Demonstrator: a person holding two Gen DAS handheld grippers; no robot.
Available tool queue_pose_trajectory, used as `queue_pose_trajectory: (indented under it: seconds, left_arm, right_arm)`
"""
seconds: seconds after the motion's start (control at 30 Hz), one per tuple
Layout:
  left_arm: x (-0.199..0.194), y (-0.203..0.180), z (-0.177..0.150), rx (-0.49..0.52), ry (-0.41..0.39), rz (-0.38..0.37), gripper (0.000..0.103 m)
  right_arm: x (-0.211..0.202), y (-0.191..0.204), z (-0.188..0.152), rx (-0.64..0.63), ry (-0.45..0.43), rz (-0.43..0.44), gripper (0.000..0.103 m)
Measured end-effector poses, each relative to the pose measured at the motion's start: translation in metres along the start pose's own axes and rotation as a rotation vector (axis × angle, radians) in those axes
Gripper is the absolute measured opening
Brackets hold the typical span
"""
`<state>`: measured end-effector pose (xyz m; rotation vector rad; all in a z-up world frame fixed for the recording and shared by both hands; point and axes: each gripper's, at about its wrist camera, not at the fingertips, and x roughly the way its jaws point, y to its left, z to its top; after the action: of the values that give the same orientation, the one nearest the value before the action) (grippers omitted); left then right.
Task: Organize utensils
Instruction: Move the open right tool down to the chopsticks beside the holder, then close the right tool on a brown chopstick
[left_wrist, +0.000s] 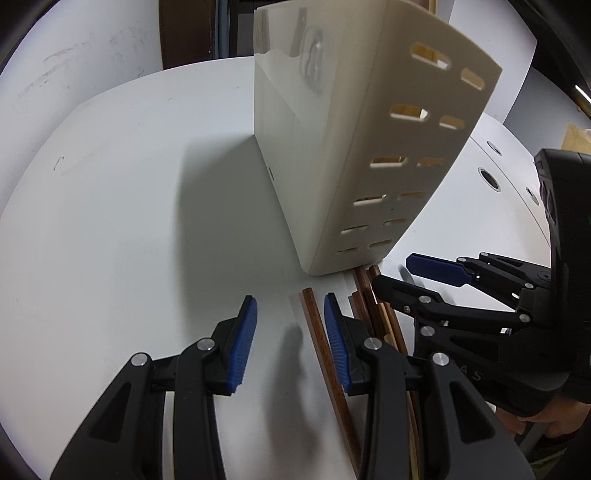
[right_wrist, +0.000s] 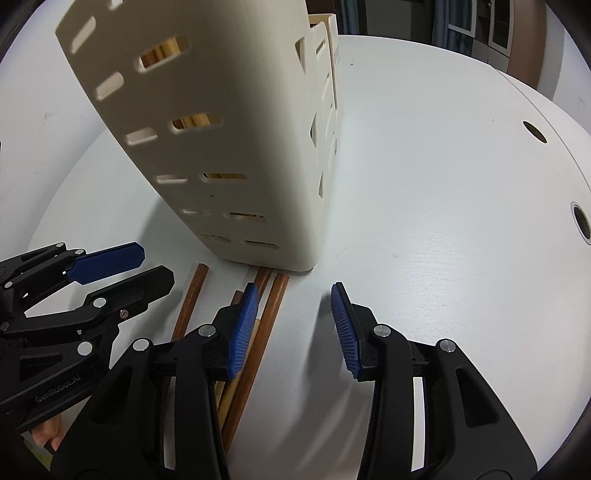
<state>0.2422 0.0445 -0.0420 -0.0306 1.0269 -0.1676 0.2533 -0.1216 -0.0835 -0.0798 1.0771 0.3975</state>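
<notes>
Left claw (left_wrist: 290, 339) part-open, nothing held; 1 dark chopstick (left_wrist: 325, 347) lies on counter (left_wrist: 110, 221) btwn jaws, just inside right pad, long axis fwd toward caddy (left_wrist: 332, 166); right claw (right_wrist: 293, 328) part-open, empty, bundle (right_wrist: 255, 332) under its left pad.

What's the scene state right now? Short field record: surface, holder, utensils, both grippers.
surface: white table
holder: cream slotted utensil holder, upright, light wooden sticks visible through its slots
utensils: brown chopsticks lying loose on the table in front of the holder, a paler one among them
left gripper: open, one brown chopstick between its fingers, not clamped
right gripper: open, nothing between its fingers, chopsticks just to its left
</notes>
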Motion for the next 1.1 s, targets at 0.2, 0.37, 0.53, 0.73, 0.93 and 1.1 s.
queue_pose_trajectory:
  seconds: [0.2,0.37,0.53,0.73,0.93,1.1]
  left_arm:
    - [0.007,0.003,0.004,0.011,0.016,-0.003,0.037]
    - [0.017,-0.002,0.008,0.02,0.031,0.004,0.037]
    - [0.025,-0.009,0.007,0.038,0.04,0.016,0.037]
    - [0.031,-0.015,0.012,0.077,0.039,0.053,0.03]
    - [0.033,-0.021,0.013,0.068,0.03,0.086,0.01]
    - [0.033,-0.022,0.017,0.062,0.032,0.087,0.007]
  right_arm:
    - [0.004,0.004,0.008,-0.016,-0.006,-0.017,0.031]
    - [0.005,0.005,0.005,-0.04,-0.009,-0.047,0.022]
    - [0.005,0.005,0.003,-0.051,-0.017,-0.051,0.016]
    - [0.002,0.0,0.003,-0.044,-0.014,-0.045,0.011]
    - [0.002,0.004,0.003,-0.057,-0.007,-0.056,0.009]
    - [0.002,0.002,0.005,-0.036,-0.003,-0.045,0.007]
